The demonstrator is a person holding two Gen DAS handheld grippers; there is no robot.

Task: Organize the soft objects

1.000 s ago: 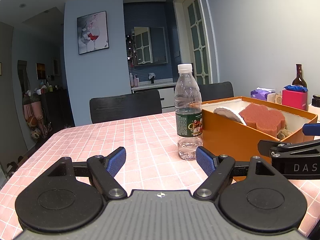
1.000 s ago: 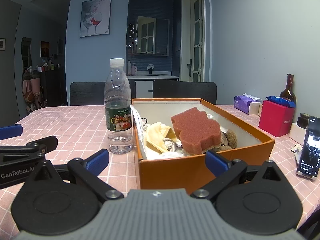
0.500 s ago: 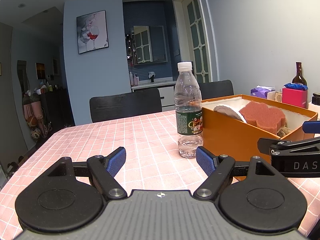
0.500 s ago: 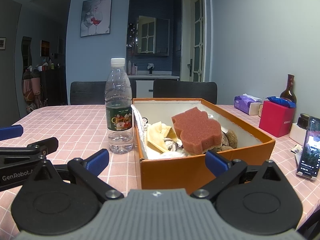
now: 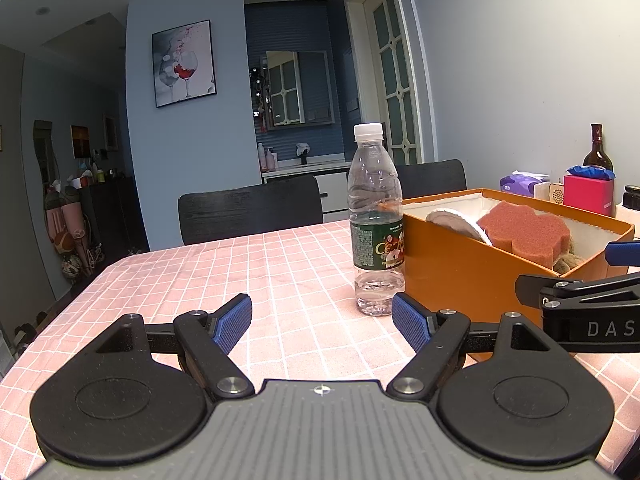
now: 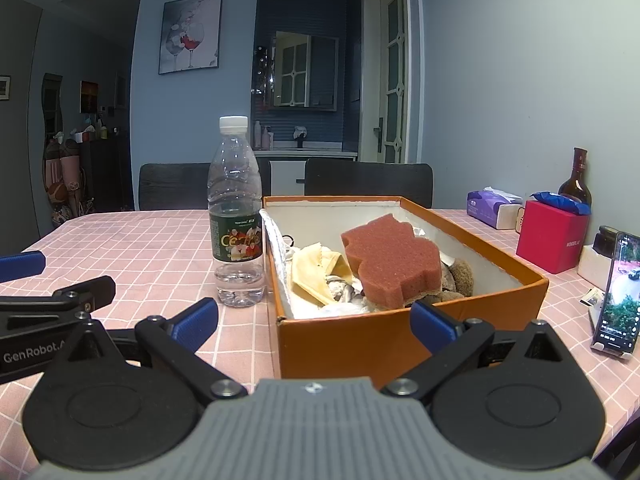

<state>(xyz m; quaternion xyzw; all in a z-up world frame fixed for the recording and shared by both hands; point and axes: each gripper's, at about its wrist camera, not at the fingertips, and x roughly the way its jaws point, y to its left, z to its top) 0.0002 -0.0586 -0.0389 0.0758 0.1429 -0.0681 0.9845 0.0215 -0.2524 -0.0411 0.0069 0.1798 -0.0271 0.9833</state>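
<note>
Two handheld claws hover low over a table covered in a pink checked tablecloth (image 5: 208, 280). The left gripper (image 5: 322, 322) has its blue-padded jaws spread wide and holds nothing. The right gripper (image 6: 314, 322) is spread just as wide and is also empty.

Straight ahead of the right claw, just past its jaws, sits an open orange cardboard box (image 6: 400, 340). Inside it lie the soft things: a reddish-brown sponge (image 6: 394, 266) with a scalloped outline leaning on top of the pile, a crumpled yellow cloth (image 6: 316, 270) to its left, a brown plush item (image 6: 460, 276) partly hidden to its right, and pale fabric underneath that is hard to make out. Left of the box, very close to its wall, stands a clear water bottle (image 6: 237, 216) with a white cap and green label.

No soft item lies loose on the table in either view, so the gathering looks largely done; judging from the untidy heap, what may remain is arranging the contents.

The right wrist view looks down into the box and shows a phone (image 6: 616, 292) propped at the far right, playing video. The left wrist view sees the box from its side, ahead and to the right of the left claw, revealing a round white pad (image 5: 460, 220) leaning beside the sponge, while the yellow cloth stays hidden.
</note>
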